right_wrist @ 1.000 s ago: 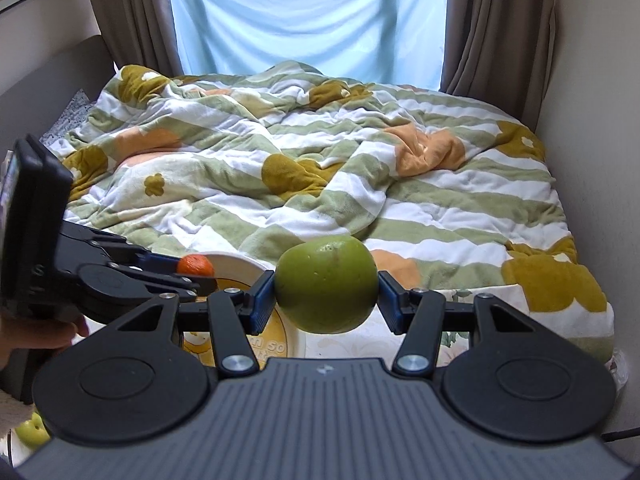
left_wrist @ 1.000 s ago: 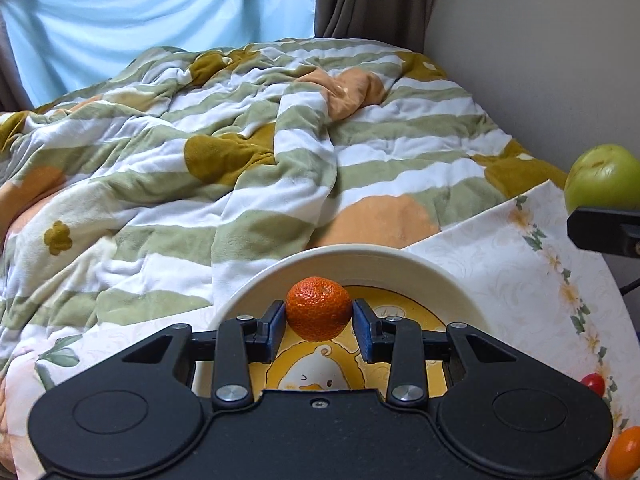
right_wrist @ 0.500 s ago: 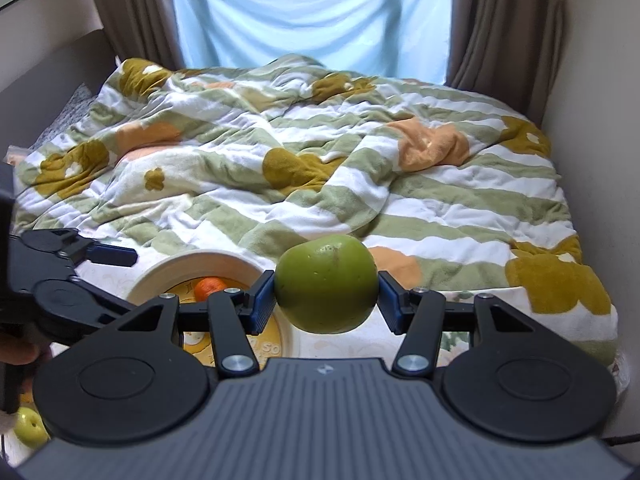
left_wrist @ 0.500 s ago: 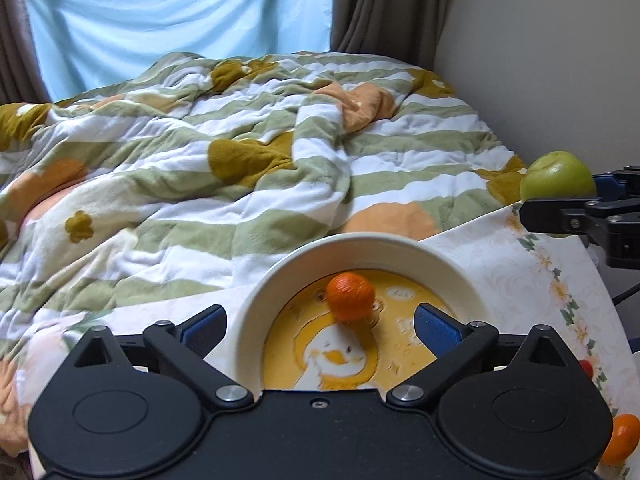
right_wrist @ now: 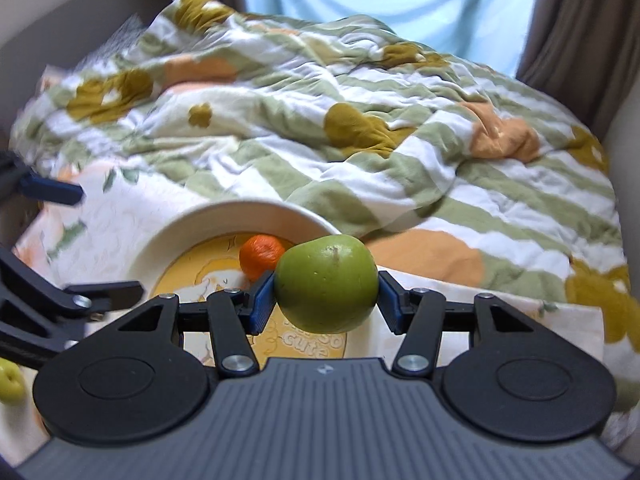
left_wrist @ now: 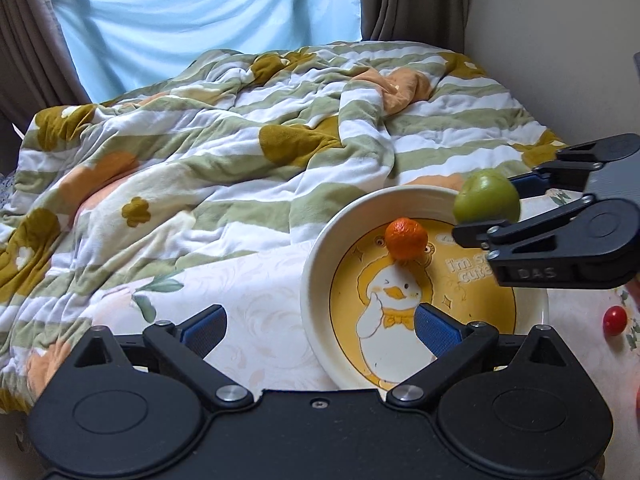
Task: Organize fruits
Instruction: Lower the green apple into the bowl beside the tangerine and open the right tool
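Note:
A white bowl (left_wrist: pixel 320 240) with a yellow duck picture stands on a floral cloth (left_wrist: pixel 256 300). An orange mandarin (left_wrist: pixel 406 238) lies inside it near the far rim; it also shows in the right wrist view (right_wrist: pixel 260 256). My left gripper (left_wrist: pixel 320 328) is open and empty, drawn back over the bowl's near left edge. My right gripper (right_wrist: pixel 326 294) is shut on a green apple (right_wrist: pixel 326 284) and holds it above the bowl's (right_wrist: pixel 224 216) right side. The apple (left_wrist: pixel 486 202) and right gripper (left_wrist: pixel 496 208) show at the right of the left wrist view.
A rumpled striped quilt (left_wrist: pixel 240 140) covers the bed behind the cloth. A small red fruit (left_wrist: pixel 614 320) lies on the cloth right of the bowl. Another green fruit (right_wrist: pixel 10 380) lies at the far left. A wall runs along the right.
My left gripper opened, let the mandarin into the bowl and pulled back to the left. My right gripper carried the green apple in over the bowl.

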